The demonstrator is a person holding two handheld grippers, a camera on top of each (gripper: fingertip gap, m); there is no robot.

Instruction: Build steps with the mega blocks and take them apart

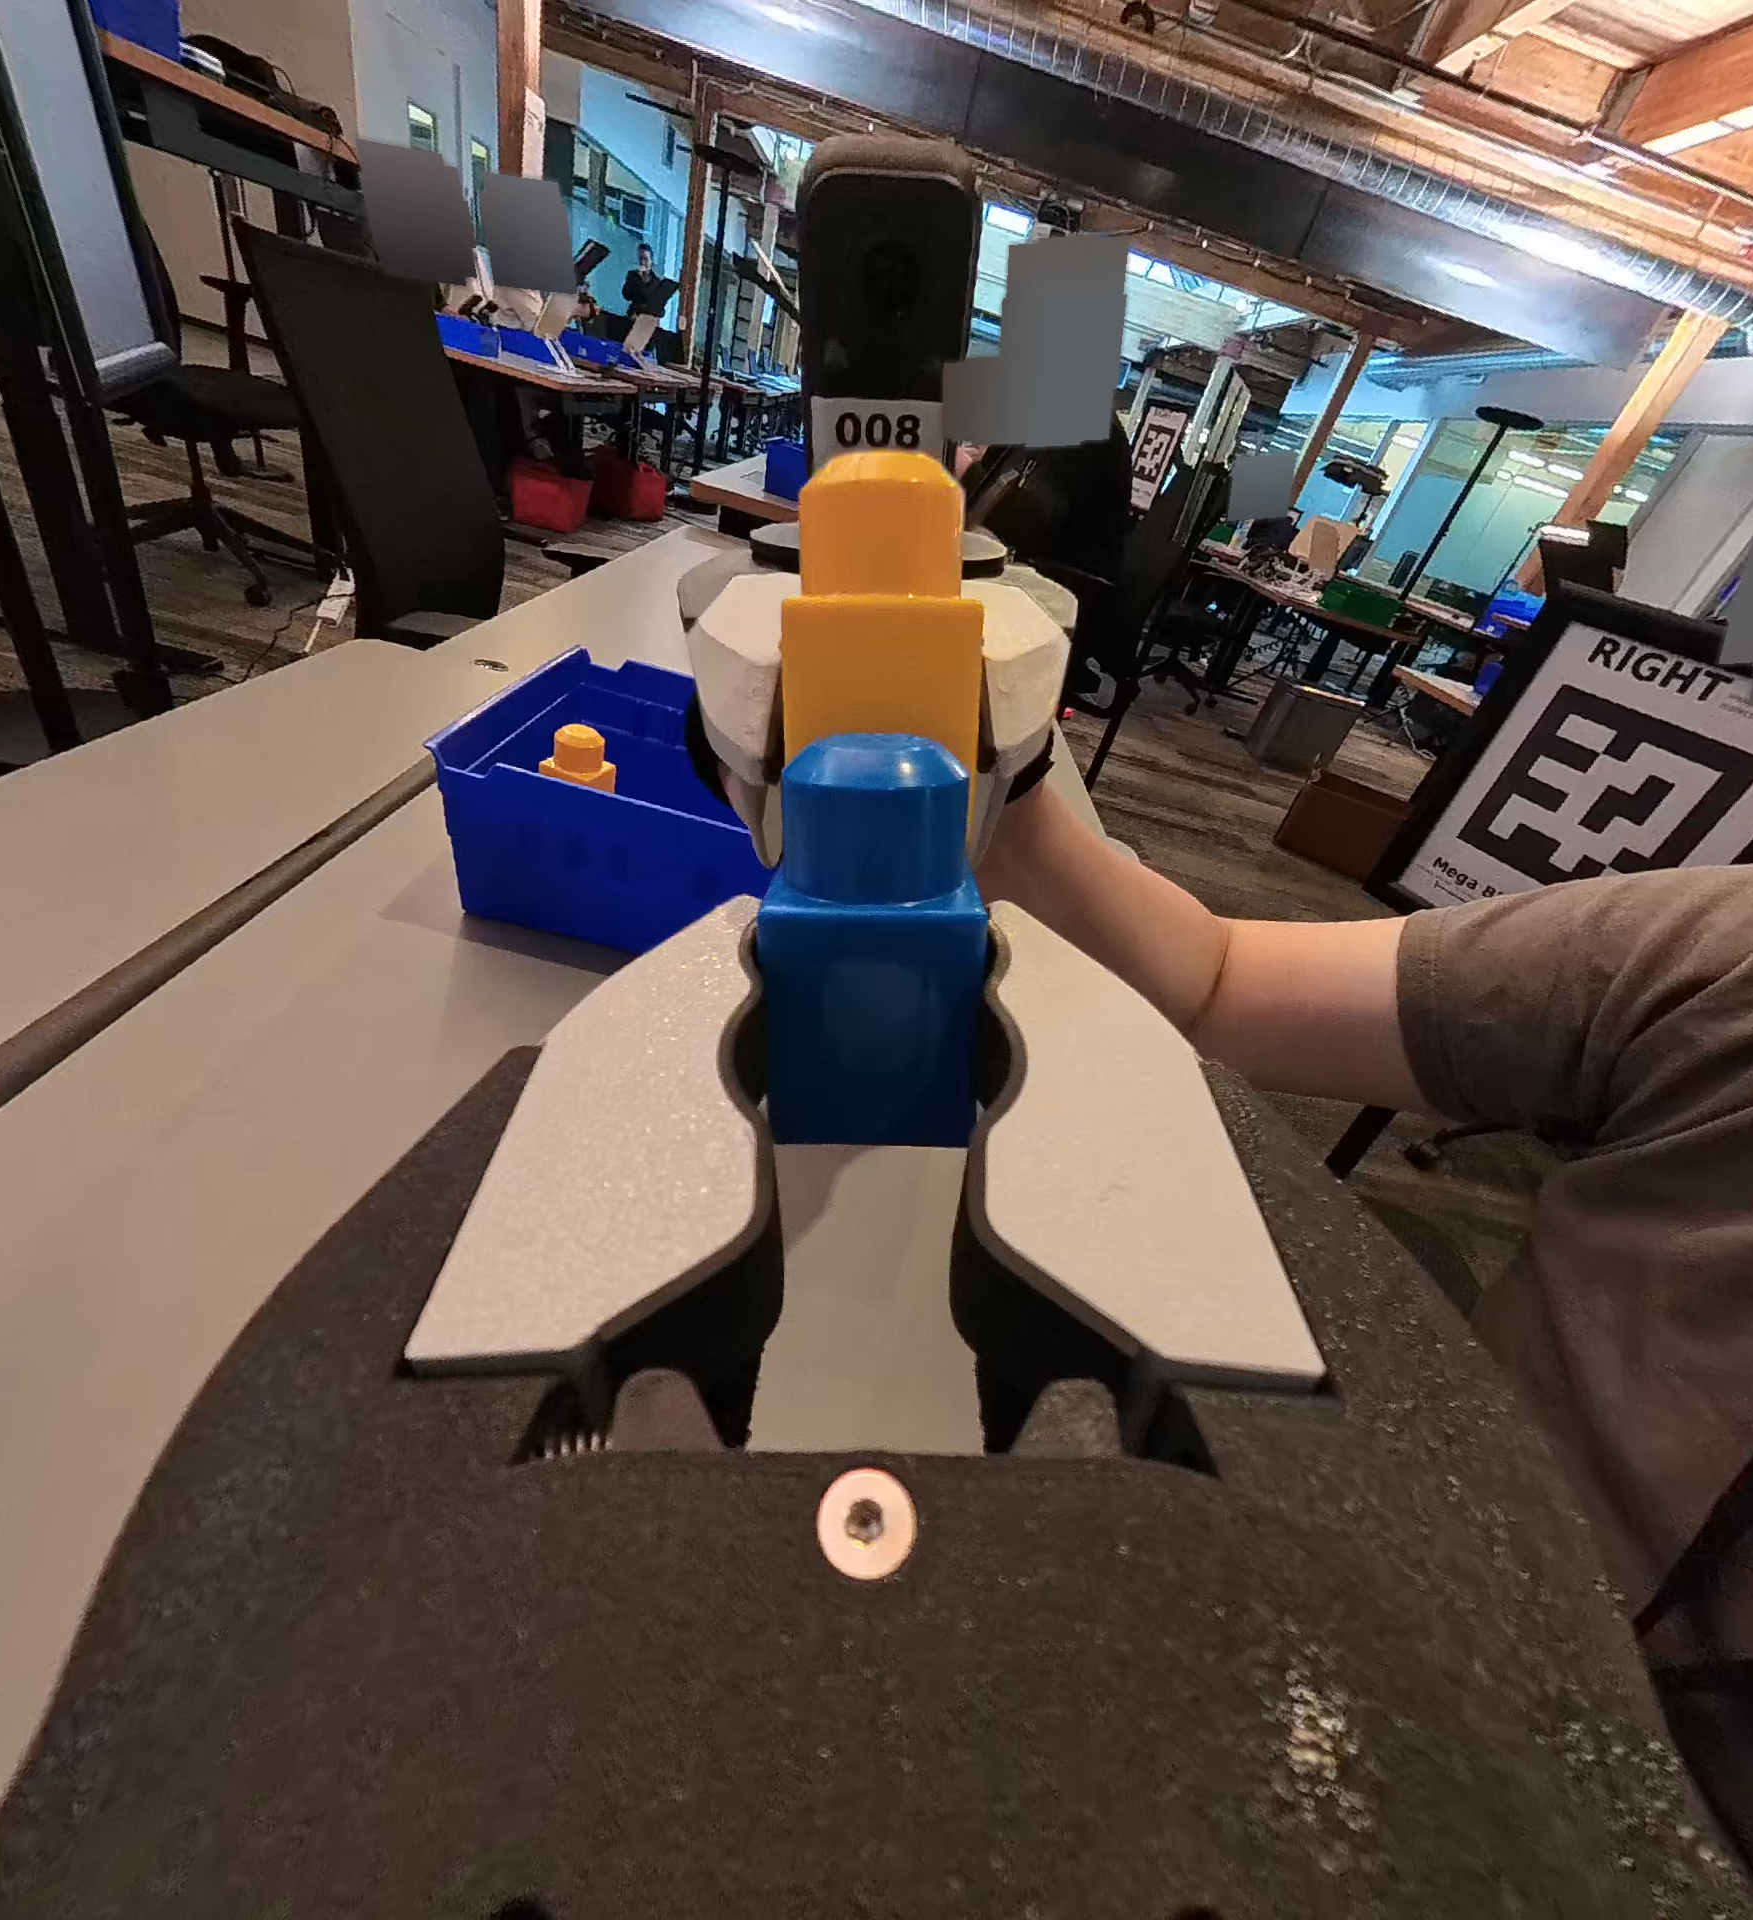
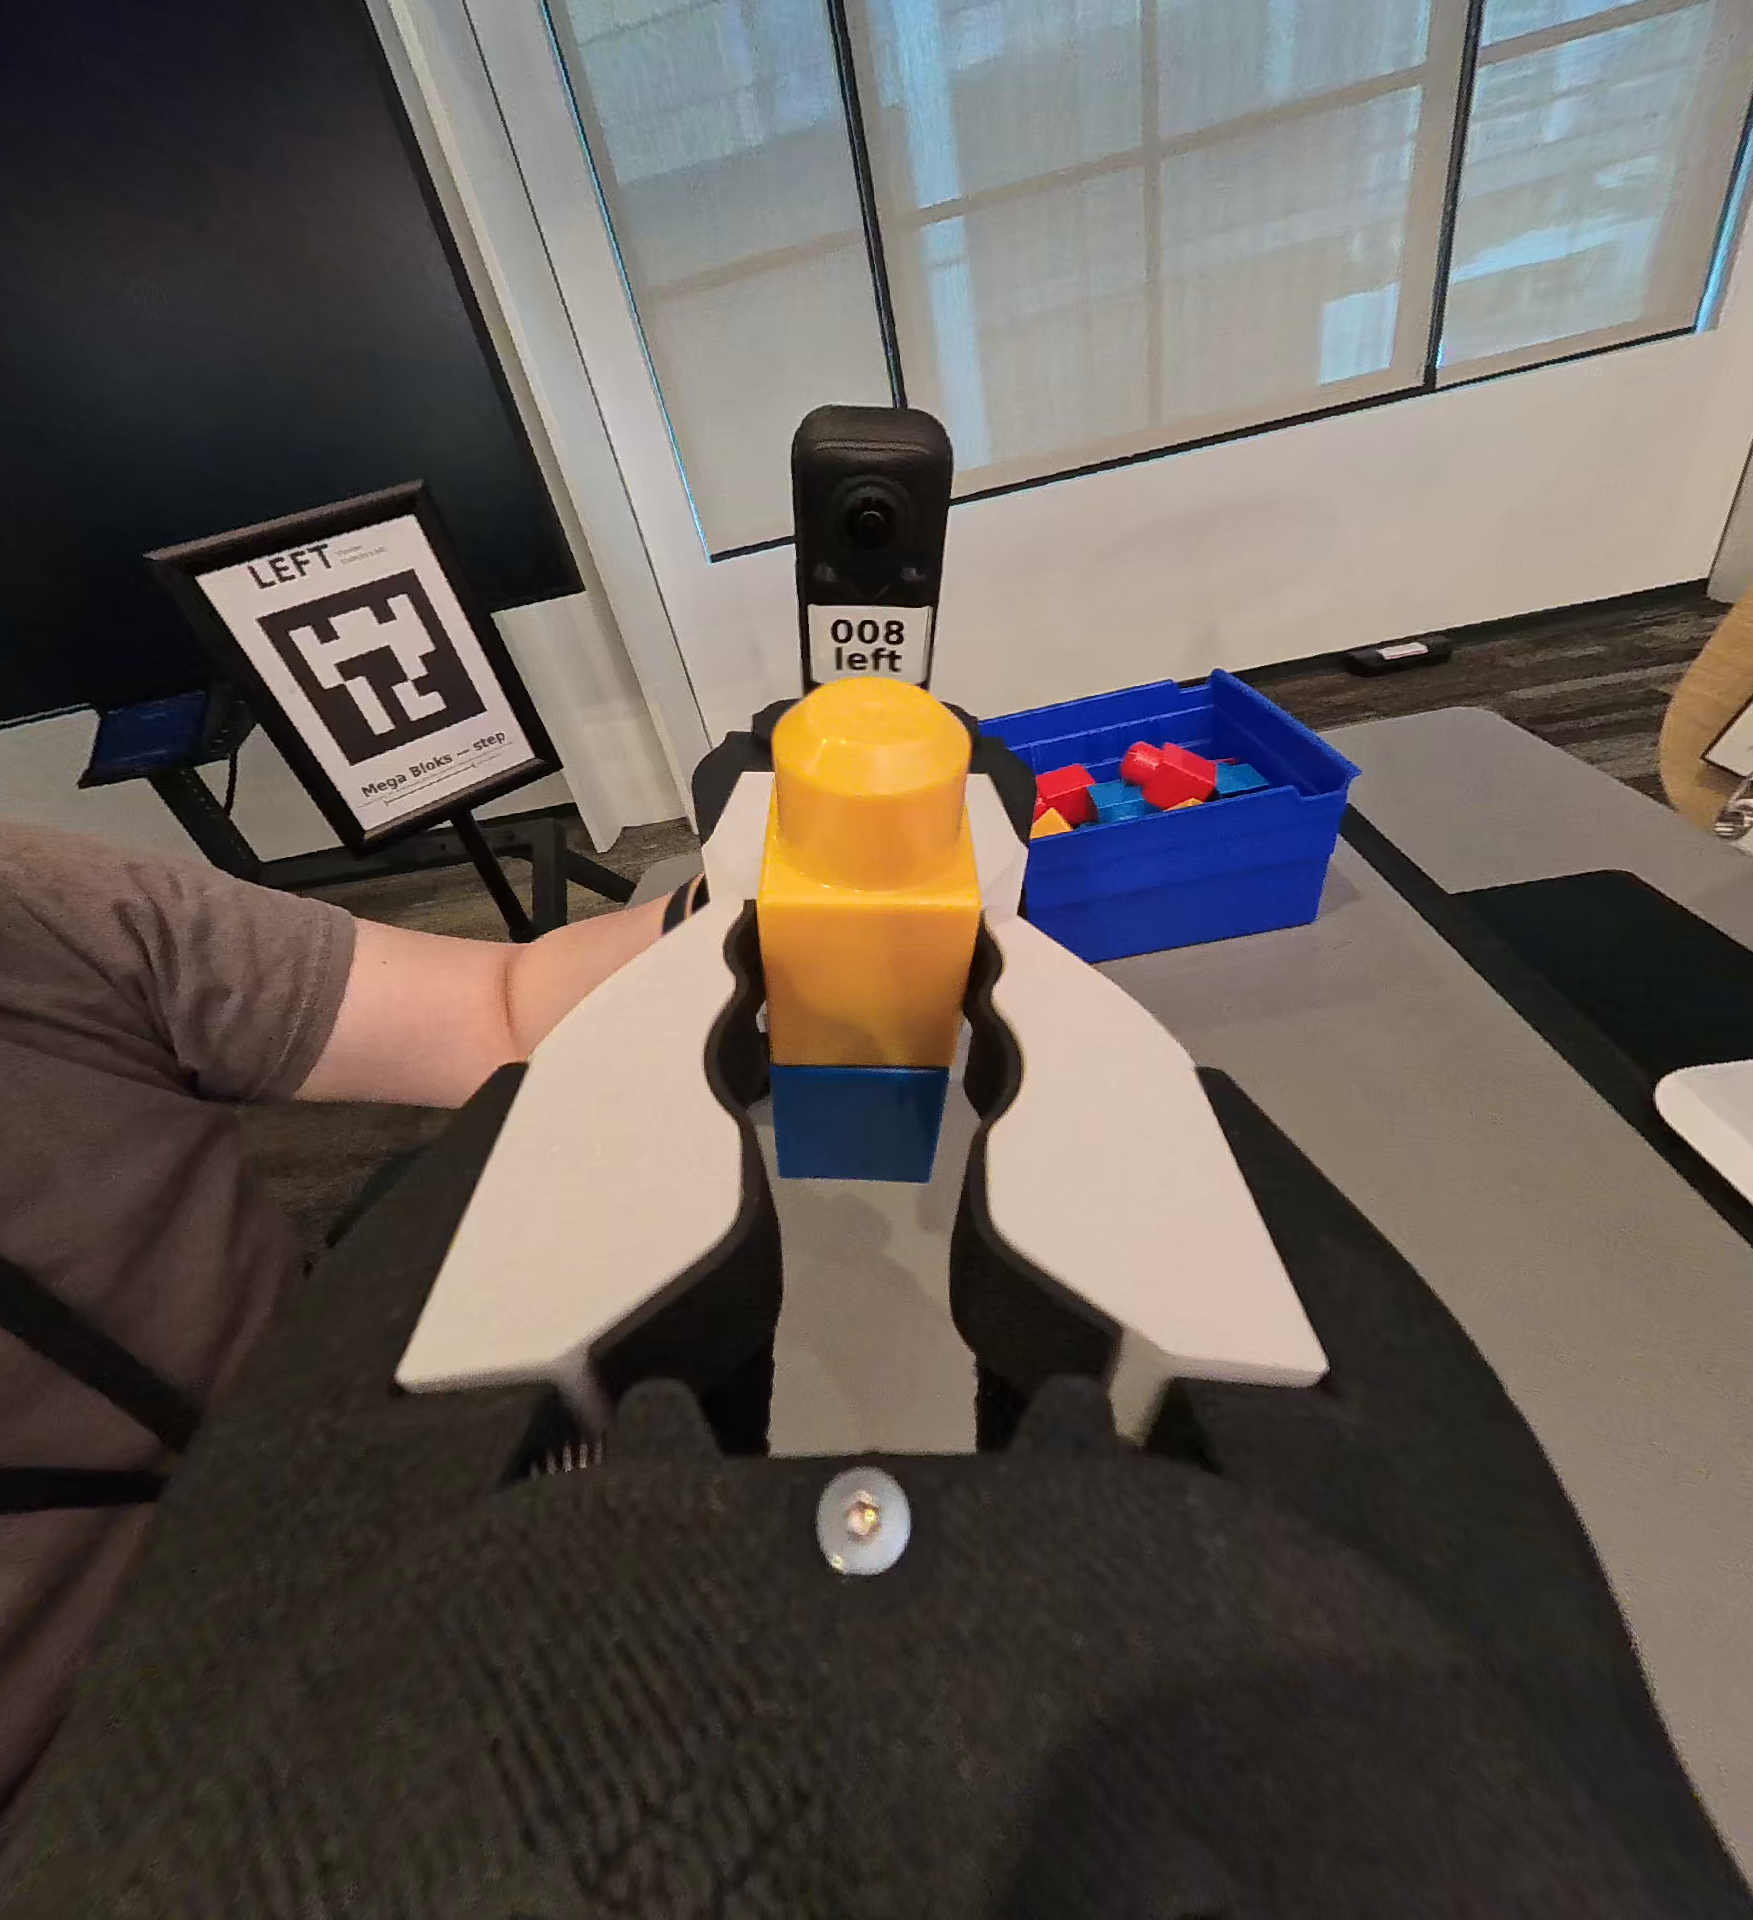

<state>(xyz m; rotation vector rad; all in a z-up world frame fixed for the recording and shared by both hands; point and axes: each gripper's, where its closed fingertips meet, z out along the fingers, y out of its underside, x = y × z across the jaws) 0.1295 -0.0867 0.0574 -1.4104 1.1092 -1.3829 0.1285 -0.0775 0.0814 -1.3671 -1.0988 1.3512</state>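
Starting on the left side: the left gripper [image 1: 872, 1029] is clamped snug on the blue block [image 1: 870, 1023], fingers pressed against both of its flat sides, stud pointing up. Facing it head-on, the right gripper [image 2: 867, 997] is closed just as tight on the yellow block [image 2: 867, 961]. Both blocks are up in the air above the grey table [image 1: 228, 1039], between the two tools. From the right wrist view the yellow one looks to sit just above and touching the blue one, a bit offset, so I'd guess it's either being seated as a step or about to be pulled off. Honestly can't tell which. Gripping the flat sides makes sense, since that leaves the studs free.

The views don't share much else. The left wrist view shows a blue bin [image 1: 581, 821] on the table holding a single small yellow block [image 1: 578, 758], plus the person's forearm [image 1: 1163, 966] behind the right tool. The right wrist view shows a different blue bin [image 2: 1184, 842] with a pile of red, blue and yellow blocks [image 2: 1152, 784], which the other view doesn't show at all.
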